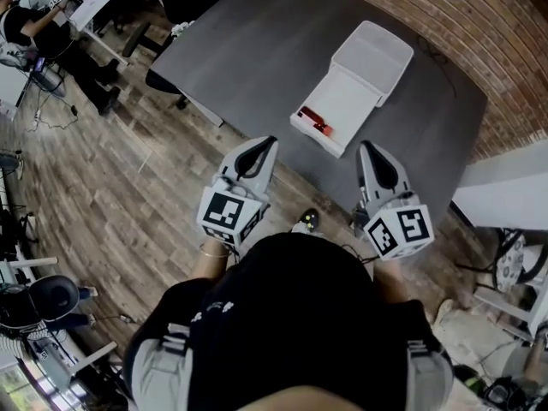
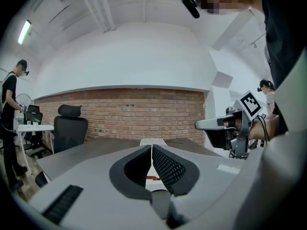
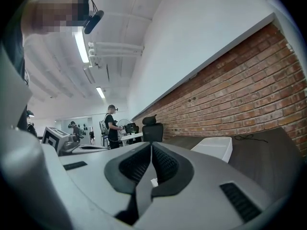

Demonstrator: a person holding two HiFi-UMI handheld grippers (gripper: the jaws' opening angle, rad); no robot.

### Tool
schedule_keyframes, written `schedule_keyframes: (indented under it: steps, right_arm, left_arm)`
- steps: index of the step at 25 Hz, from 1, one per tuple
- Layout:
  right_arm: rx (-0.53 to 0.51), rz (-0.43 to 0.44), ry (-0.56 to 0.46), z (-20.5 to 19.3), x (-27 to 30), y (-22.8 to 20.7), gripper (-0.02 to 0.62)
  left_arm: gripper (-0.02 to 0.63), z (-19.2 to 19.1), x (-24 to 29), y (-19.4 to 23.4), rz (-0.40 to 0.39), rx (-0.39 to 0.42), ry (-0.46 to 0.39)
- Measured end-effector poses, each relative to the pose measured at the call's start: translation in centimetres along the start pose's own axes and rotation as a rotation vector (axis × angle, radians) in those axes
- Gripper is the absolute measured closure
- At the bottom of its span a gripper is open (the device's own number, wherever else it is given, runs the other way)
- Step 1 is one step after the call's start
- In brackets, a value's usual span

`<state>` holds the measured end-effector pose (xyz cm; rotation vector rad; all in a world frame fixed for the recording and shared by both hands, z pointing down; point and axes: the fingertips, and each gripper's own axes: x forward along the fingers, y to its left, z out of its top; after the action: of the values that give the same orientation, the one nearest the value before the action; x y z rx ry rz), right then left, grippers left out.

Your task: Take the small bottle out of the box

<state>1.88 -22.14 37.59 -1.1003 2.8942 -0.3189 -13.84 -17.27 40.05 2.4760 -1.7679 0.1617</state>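
The left hand-held gripper (image 1: 264,142) and the right hand-held gripper (image 1: 366,147) hover side by side over the near edge of the table (image 1: 257,50). Each has its jaws pressed together with nothing between them, as each gripper view shows. Both are well short of the work.

The white box (image 1: 374,54) lies open on the table at about 12 o'clock from the grippers, in the gap between their lines. It has a deeper half towards the brick wall (image 1: 479,24) and a flatter half towards the person. At the 8 o'clock corner of that nearer half lies a small dark and red thing, most likely the small bottle (image 1: 315,120). It is too small here to be sure of its shape or which way it lies.

The first risk is a reach made with the jaws together. They would then push the bottle along instead of closing on it, and could shove it out over the box's low near rim. The box looks light and stands loose on a smooth top. A nudge from either gripper could slide or swing it, so one gripper probably needs to steady it. A bottle lying down is likely to roll under a pinch that lands off centre. The corner also sits close to the table's near edge, so a slip could send the bottle to the floor (image 1: 128,195).
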Motion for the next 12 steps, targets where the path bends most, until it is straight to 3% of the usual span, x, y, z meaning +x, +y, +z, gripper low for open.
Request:
schedule_keyframes:
  steps: [8, 12]
  right_arm:
    - [0.017, 0.005, 0.084, -1.6, 5.0, -4.1, 0.583]
    - [0.001, 0.026, 0.147, -3.2, 6.6, -4.8, 0.581]
  left_arm:
    - [0.606, -1.8, 7.6, 2.8, -0.081, 0.050, 0.085]
    - [0.605, -3.5, 10.7, 3.5, -0.160, 0.099, 0.138]
